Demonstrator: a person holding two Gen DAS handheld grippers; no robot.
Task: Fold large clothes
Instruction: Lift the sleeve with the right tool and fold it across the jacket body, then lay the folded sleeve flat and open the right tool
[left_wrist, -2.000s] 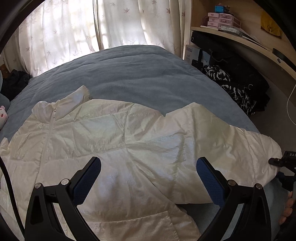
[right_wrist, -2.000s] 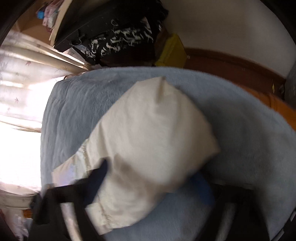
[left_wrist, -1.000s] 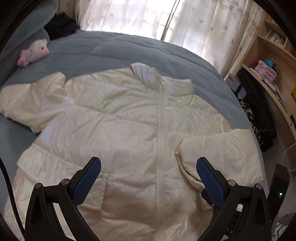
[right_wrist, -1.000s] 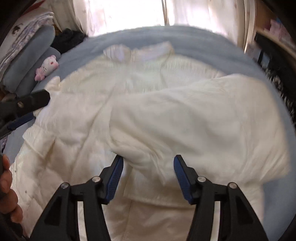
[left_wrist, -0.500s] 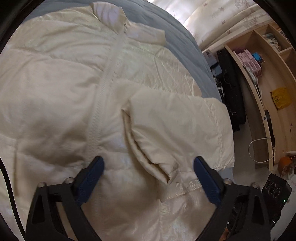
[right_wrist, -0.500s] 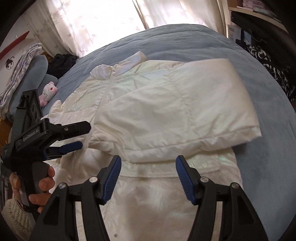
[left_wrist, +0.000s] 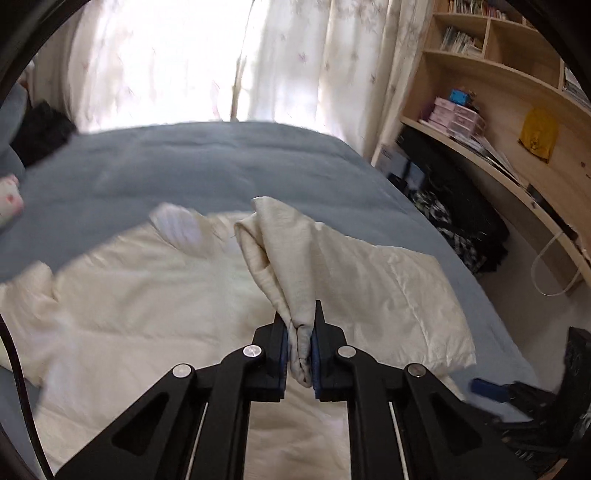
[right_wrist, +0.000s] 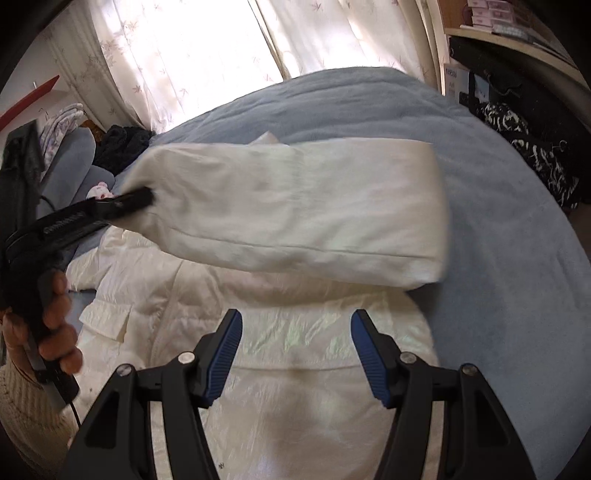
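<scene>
Gripping the sleeve (left_wrist: 295, 288) cuff in the clamped left gripper (left_wrist: 300, 354), we note its long axis running rightward above the jacket (right_wrist: 295, 369), ahead of our empty, half-open right gripper (right_wrist: 295, 354).

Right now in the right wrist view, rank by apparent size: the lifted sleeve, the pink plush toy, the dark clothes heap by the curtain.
1. Lifted sleeve, by far the largest, though it hangs nearest the camera.
2. Dark clothes heap.
3. Pink plush toy, smallest, partly hidden behind the left gripper.
</scene>
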